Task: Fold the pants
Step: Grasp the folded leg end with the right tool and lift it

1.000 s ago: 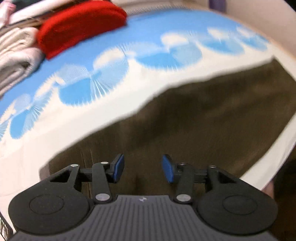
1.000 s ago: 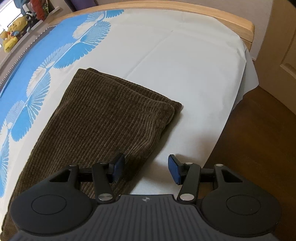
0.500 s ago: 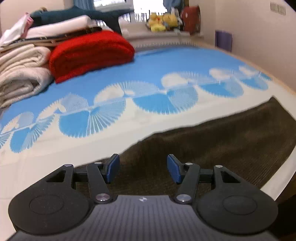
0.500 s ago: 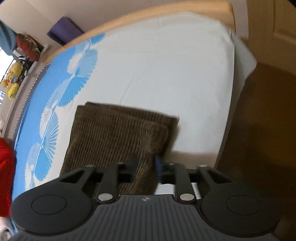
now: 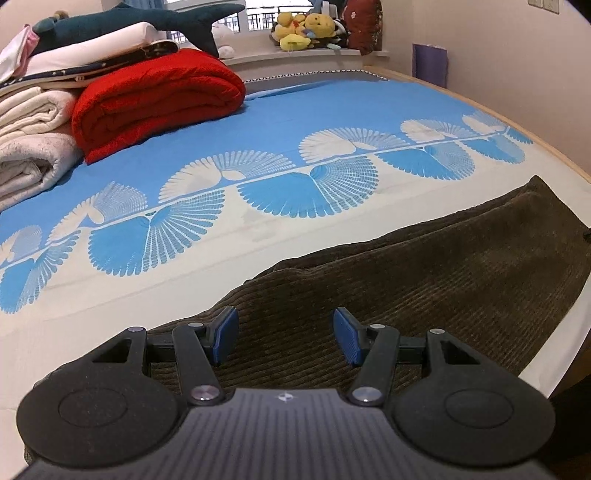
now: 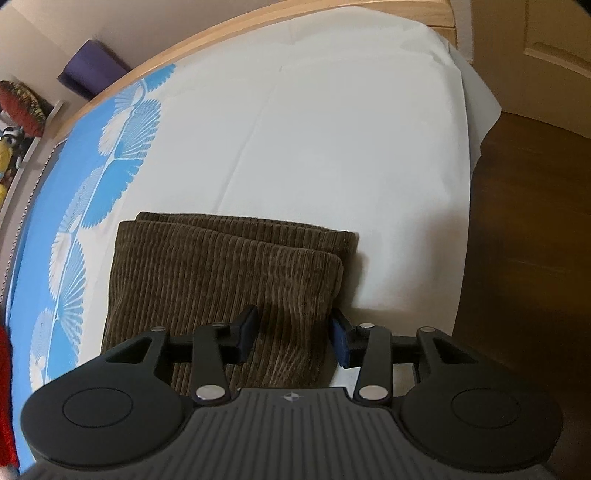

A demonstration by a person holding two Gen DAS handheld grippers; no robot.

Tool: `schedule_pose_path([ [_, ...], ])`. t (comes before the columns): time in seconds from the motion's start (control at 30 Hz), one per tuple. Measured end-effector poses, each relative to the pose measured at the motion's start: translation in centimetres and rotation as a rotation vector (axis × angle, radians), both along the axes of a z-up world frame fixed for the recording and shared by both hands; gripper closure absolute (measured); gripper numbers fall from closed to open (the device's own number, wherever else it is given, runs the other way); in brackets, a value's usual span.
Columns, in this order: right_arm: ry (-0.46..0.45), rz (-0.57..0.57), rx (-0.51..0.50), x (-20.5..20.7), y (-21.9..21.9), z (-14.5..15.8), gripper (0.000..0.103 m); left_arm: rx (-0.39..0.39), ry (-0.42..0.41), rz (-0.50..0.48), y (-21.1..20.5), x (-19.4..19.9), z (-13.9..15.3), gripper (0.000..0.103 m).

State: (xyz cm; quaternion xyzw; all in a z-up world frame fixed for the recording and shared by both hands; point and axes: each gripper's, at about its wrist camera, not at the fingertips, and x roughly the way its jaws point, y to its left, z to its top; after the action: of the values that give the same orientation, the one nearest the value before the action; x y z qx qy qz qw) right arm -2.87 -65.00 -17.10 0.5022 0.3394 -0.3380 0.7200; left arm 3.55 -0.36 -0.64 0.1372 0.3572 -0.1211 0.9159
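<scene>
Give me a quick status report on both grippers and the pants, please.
Left gripper open, low over pants. Right gripper open, straddling the leg-end edge. Pants folded lengthwise on bed. Nothing in the way.

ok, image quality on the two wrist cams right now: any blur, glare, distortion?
Left wrist: sharp, the window slightly blown out, bed edge bowed by the fisheye. Right wrist: mostly sharp, softer toward the rim, purple box blurred, the white sheet bright, corduroy pants ribs crisp with a shadow on their right.

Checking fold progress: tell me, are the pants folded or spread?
Folded: the pants show two stacked layers with offset edges at the far end.
</scene>
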Motion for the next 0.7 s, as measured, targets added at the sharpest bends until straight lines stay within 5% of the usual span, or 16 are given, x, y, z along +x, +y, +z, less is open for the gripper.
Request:
schedule_pose_path([
  [0.27, -0.002, -0.012, -0.013, 0.3, -0.1, 0.0, 0.086, 0.008, 0.007, -0.003, -0.1, -0.2, -0.3, 0.040],
  [0.7, -0.102, -0.016, -0.055, -0.8, 0.7, 3.1, 0.089, 0.012, 0.009, -0.009, -0.1, -1.1, -0.2, 0.040],
])
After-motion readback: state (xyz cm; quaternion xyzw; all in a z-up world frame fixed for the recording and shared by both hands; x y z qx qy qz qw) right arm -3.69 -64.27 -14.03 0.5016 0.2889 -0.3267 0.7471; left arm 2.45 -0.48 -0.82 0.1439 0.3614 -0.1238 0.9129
